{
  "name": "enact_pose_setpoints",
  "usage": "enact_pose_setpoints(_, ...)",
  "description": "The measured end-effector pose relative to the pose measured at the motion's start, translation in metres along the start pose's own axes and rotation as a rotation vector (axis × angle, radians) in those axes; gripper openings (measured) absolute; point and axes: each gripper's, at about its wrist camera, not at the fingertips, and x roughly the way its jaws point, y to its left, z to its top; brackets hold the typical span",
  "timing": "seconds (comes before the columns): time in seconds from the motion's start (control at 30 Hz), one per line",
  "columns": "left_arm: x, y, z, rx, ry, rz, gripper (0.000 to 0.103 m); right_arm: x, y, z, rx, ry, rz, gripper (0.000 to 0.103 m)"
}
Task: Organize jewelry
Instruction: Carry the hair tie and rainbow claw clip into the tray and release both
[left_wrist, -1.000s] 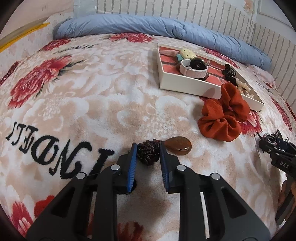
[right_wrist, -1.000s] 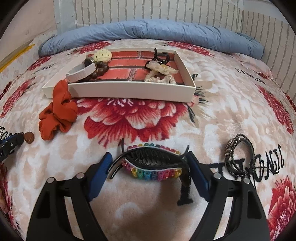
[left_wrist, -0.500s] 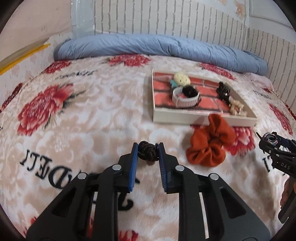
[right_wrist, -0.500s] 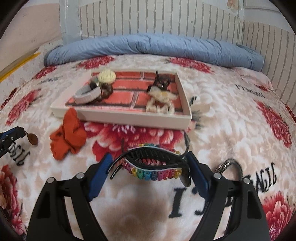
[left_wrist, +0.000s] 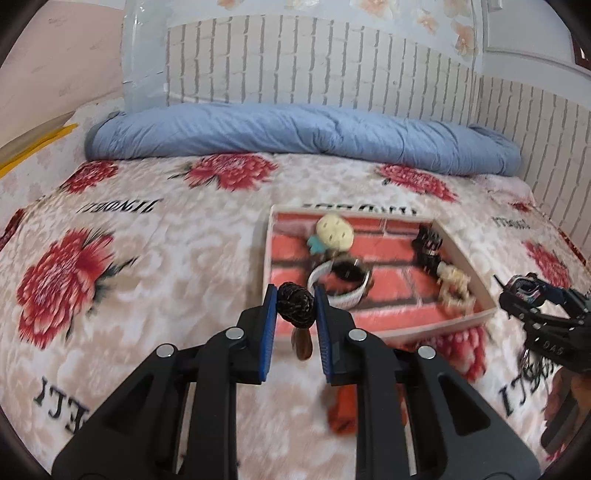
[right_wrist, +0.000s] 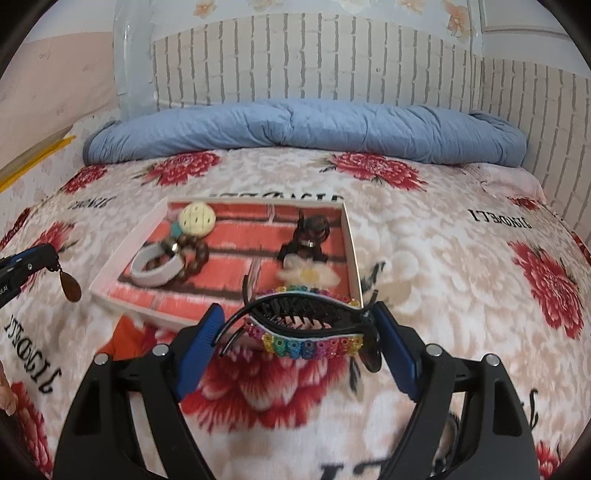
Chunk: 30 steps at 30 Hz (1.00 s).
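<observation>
Right wrist: right claw (right_wrist: 295, 325) wide, clamped on rainbow hair clip (right_wrist: 310, 332).

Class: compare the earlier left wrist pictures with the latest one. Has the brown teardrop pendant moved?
Yes. The pendant has left the blanket, where it lay, and now hangs below the left tongs, nearer the tray.

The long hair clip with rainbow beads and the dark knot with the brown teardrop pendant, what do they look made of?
Long hair clip with rainbow beads: glossy black plastic teeth, apparently plastic beads. Dark knot: braided cord, matte weave. Brown teardrop pendant: polished stone or resin, unclear.
</observation>
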Motion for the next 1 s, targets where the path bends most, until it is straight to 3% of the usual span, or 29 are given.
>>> enact_pose_setpoints(0.27, 0.05, -0.019, 0.022, 0.024, 0.022, -0.019, 0.019, 0.043, -0.005, 0.018, 0.023, 0.021, 0.009, 0.08)
enact_pose_setpoints(0.63, 0.096, -0.018, 0.007, 0.057, 0.076, 0.011, 0.019, 0.094, -0.005, 0.008, 0.014, 0.073, 0.001, 0.08)
enact_pose_setpoints(1.0, 0.12, -0.006, -0.005, 0.041, 0.124, 0.037, 0.019, 0.109, -0.001, 0.0, -0.003, 0.091, -0.017, 0.08)
